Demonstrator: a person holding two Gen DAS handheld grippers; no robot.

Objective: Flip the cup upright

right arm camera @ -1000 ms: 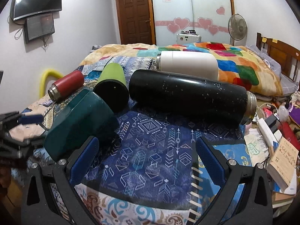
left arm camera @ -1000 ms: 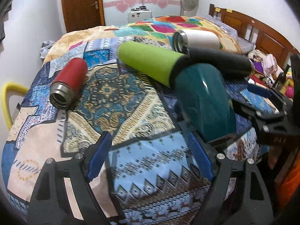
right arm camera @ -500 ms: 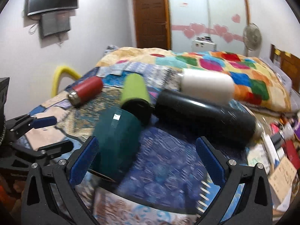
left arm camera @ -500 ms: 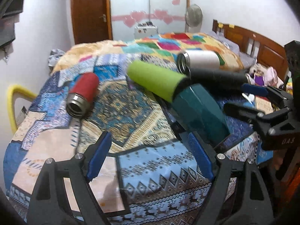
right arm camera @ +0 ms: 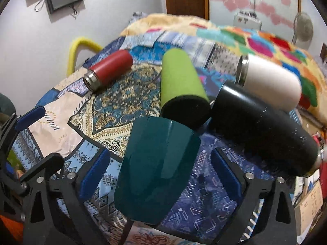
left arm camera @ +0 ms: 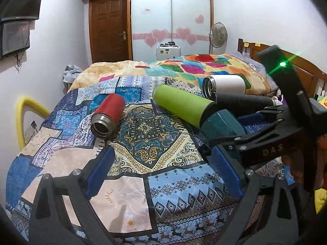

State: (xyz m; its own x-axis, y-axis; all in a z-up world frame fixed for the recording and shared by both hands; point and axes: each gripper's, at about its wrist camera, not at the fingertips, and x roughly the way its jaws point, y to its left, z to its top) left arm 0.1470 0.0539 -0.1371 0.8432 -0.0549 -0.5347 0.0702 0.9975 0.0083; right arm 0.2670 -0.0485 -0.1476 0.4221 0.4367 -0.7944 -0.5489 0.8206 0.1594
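Observation:
A dark teal cup [right arm camera: 157,169] lies on its side on the patterned bedspread, its closed base toward the far cups. My right gripper [right arm camera: 159,175] is open, its blue pads on either side of the teal cup without touching it. In the left wrist view the teal cup [left arm camera: 220,124] lies at the right, partly hidden by the right gripper's body [left arm camera: 276,130]. My left gripper [left arm camera: 161,167] is open and empty over the bedspread, left of the teal cup.
A red flask [left arm camera: 108,114], a lime-green cup [left arm camera: 181,104], a black flask [right arm camera: 263,130] and a white flask [right arm camera: 269,81] all lie on their sides on the bed. The green cup's end touches the teal cup. Clutter lies at the bed's right edge.
My right gripper has moved left and forward, so the teal cup now lies between its open fingers. My left gripper has pulled back and risen away from the teal cup.

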